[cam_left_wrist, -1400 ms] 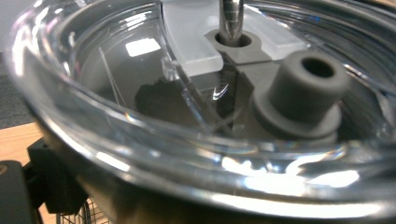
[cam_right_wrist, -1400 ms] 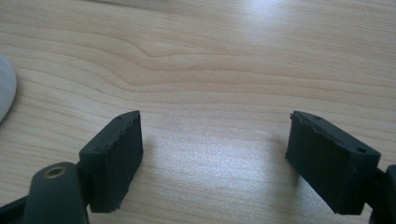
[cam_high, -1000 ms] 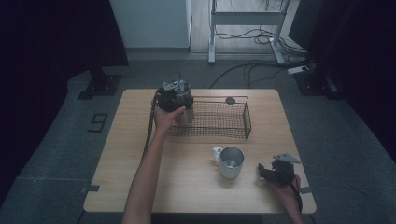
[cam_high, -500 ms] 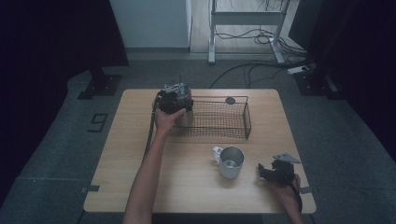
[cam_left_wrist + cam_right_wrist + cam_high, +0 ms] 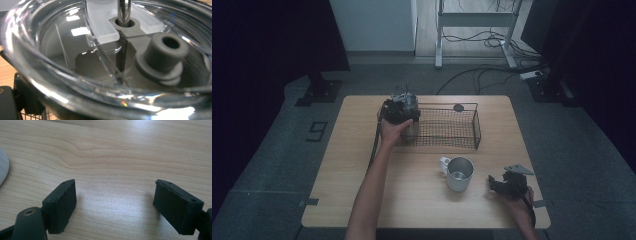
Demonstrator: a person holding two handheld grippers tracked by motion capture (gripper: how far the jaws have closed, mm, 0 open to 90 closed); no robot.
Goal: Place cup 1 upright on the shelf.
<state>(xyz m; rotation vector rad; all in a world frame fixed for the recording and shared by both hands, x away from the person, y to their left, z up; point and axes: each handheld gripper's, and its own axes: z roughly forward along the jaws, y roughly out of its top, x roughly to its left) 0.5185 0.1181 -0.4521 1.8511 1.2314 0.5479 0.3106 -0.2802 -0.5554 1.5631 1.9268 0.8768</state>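
Left gripper [image 5: 400, 111] sits at the left end of the wire basket [image 5: 462, 131], at the worktop's [image 5: 352, 165] far side, left hand [image 5: 391, 131] reaching out to it. It is up against a metal tumbler [image 5: 411, 130] with a clear lid [image 5: 75, 50]; tumbler stands upright at the basket's left end, can't tell if inside the wire or just against it.

Left gripper view: camera is right on top of the clear lid. Lid has a frosted slider [image 5: 105, 20], a grey rubber plug [image 5: 162, 55] with a hole in it, and a metal straw [image 5: 123, 11] going through a grey hole next to the slider. One dark bit of the gripper shows bottom left, with basket wire under it. Jaws themselves are hidden by the lid, so can't tell if clenched on the tumbler or released.

Right gripper [image 5: 501, 184] is near the front right corner of the worktop, low over the wood, held by the right hand [image 5: 519, 202]. Grey plate on top. Right gripper view: jaws spread wide, released, nothing between them, only bare wood grain; right gripper [image 5: 115, 205] in that view hovers close to the surface, contact unclear.

Steel mug [image 5: 459, 174] with a white handle stands upright on the worktop, open side up, between the basket and the right gripper, apart from both. A white curved edge at the left border of the right gripper view may be it, unsure.

Small dark round thing [image 5: 458, 107] lies at the basket's far rim; can't identify.
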